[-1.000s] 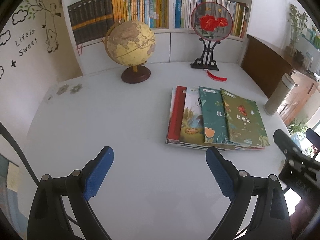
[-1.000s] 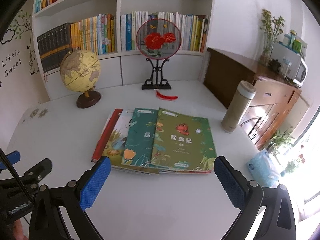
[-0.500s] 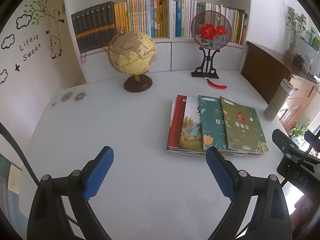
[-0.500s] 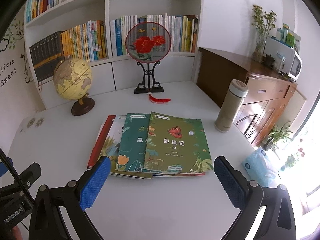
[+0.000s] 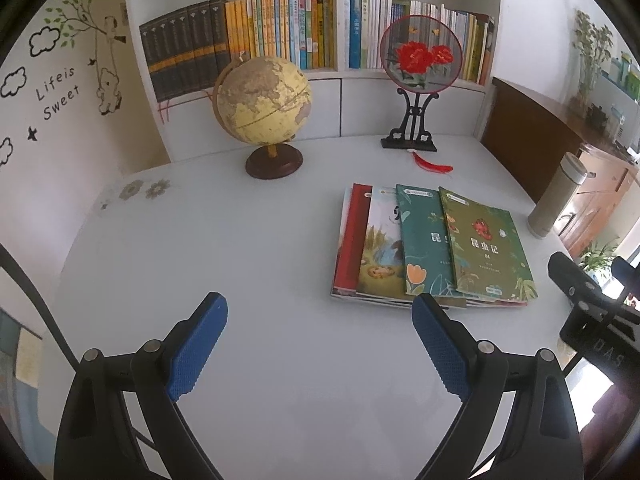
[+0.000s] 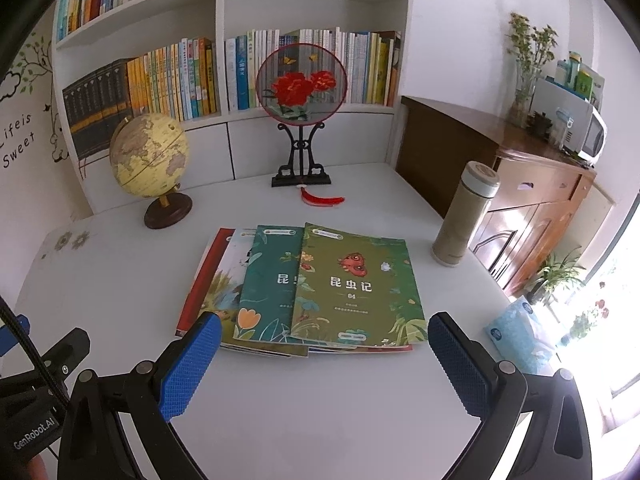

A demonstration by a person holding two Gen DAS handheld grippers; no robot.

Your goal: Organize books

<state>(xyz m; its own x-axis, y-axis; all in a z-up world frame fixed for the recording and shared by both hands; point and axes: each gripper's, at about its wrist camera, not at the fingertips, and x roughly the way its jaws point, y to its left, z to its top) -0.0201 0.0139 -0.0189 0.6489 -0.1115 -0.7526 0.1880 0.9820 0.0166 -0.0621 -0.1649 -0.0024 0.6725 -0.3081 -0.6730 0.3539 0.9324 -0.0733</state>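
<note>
Several thin picture books lie fanned out and overlapping on the white table (image 5: 240,240). On top is an olive-green book (image 5: 486,246) (image 6: 356,286), then a teal one (image 5: 422,236) (image 6: 268,280), an illustrated one (image 5: 380,244) and a red one (image 5: 352,236) (image 6: 200,284). My left gripper (image 5: 320,338) is open over bare table, near-left of the stack. Open too, my right gripper (image 6: 324,358) hangs just in front of the stack's near edge. Neither holds anything.
A globe (image 5: 262,106) (image 6: 150,156) and a round fan on a black stand (image 5: 420,56) (image 6: 302,84) stand at the back, before a full bookshelf (image 5: 280,32). A thermos (image 6: 466,216) (image 5: 556,196) and a tissue pack (image 6: 520,334) are at the right edge.
Both wrist views have tilted and risen slightly, so the books and back objects sit lower in frame. The books have not moved. Both grippers stay open.
</note>
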